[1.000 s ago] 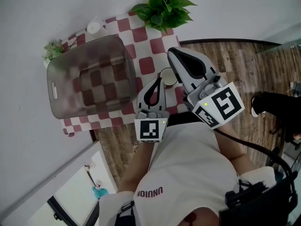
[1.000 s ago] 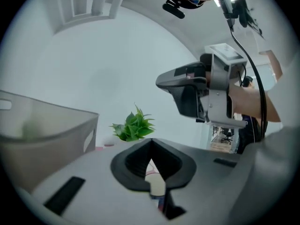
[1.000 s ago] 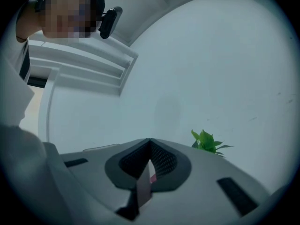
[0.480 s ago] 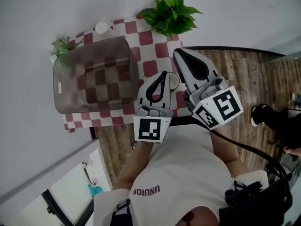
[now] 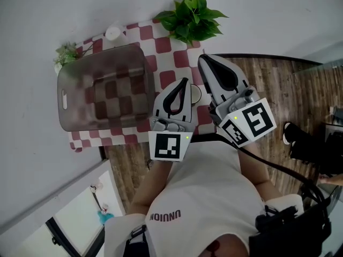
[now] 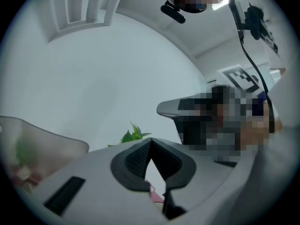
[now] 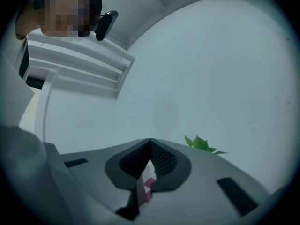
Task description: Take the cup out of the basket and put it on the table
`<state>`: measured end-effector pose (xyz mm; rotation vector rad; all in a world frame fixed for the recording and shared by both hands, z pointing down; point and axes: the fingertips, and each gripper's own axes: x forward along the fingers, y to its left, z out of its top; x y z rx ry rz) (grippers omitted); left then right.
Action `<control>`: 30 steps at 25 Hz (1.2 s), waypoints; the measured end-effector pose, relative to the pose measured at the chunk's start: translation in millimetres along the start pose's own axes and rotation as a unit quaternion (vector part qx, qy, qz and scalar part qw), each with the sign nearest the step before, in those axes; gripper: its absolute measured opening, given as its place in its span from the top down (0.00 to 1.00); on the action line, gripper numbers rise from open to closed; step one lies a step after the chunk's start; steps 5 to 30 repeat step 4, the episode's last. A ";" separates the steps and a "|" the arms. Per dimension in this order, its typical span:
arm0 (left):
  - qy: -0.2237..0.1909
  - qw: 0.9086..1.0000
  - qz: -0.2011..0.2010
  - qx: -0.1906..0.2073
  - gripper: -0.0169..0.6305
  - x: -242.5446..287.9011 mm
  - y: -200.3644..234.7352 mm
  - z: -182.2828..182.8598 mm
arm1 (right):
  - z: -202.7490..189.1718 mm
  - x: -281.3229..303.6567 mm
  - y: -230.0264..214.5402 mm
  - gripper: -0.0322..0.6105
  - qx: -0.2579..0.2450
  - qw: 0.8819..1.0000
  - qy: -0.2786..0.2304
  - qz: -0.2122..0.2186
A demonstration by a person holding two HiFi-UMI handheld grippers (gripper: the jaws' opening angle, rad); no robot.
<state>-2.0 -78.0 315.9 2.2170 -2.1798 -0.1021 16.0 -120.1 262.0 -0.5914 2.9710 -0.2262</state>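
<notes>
tablecloth (image 5: 167, 79): red-white checks | basket (image 5: 72, 79): smoky translucent grey | plant (image 5: 191, 17): green | floor (image 5: 268, 79): brown wood grain

White T-shirt (image 5: 214, 191), dark chest lettering (image 5: 167, 216)

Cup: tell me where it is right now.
Head view, centre: the cup stands on the checkered cloth, outside the basket to its right, half hidden beside the left gripper, below the plant in the picture.

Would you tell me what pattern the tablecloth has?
The tablecloth is red-and-white checked, clearest in the head view.
</notes>
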 end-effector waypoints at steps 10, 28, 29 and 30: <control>-0.004 1.000 0.005 -0.001 0.96 0.9 2.6 2.6 | 1.3 0.3 -2.3 0.93 -0.002 1.000 0.000 -0.003; -0.004 1.000 0.005 -0.001 0.96 0.9 2.6 2.6 | 1.3 0.3 -2.3 0.93 -0.002 1.000 0.000 -0.003; -0.004 1.000 0.005 -0.001 0.96 0.9 2.6 2.6 | 1.3 0.3 -2.3 0.93 -0.002 1.000 0.000 -0.003; -0.004 1.000 0.005 -0.001 0.96 0.9 2.6 2.6 | 1.3 0.3 -2.3 0.93 -0.002 1.000 0.000 -0.003</control>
